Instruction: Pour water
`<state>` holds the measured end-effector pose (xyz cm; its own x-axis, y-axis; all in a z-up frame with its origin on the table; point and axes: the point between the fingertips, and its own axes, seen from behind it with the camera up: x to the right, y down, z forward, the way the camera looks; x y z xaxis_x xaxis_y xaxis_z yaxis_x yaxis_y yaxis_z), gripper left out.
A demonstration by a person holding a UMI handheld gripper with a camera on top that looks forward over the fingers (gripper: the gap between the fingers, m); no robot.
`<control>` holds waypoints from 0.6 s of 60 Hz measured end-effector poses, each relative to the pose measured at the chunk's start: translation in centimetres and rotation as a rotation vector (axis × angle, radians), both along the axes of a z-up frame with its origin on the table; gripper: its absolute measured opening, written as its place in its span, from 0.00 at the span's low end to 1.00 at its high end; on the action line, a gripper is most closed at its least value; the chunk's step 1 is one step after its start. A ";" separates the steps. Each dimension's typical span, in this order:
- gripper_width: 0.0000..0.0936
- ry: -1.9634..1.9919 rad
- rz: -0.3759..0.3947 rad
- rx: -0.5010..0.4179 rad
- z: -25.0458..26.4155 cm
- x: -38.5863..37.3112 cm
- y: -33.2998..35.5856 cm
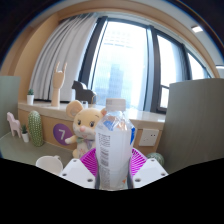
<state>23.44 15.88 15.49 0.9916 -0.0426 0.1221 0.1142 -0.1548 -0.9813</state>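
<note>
While being carried upright: water bottle (113,150) is standing between the fingers, its long axis running vertical, cap on top.
Tongs: gripper (113,172) is clamping narrow on the bottle, both pink pads (90,163) pressing its sides.
Bearing: bottle is sitting dead ahead, blocking the middle.
Receiving vessel: none is showing clearly; a white rim (48,162) is peeking beside the left finger, identity unclear.
Background: plush toy (84,125) is sitting behind the bottle.

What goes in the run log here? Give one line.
claw: shut on water bottle | bottle: upright, lifted | pour: not started | behind: plush mouse
</note>
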 end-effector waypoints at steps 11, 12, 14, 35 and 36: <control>0.39 0.074 0.020 -0.048 -5.1 0.5 0.4; 0.39 0.075 0.022 -0.050 -5.4 0.5 0.5; 0.39 0.075 0.023 -0.053 -5.9 0.5 0.5; 0.55 0.098 0.021 -0.025 -6.3 0.6 0.1; 0.56 0.100 0.021 -0.030 -6.3 0.6 0.1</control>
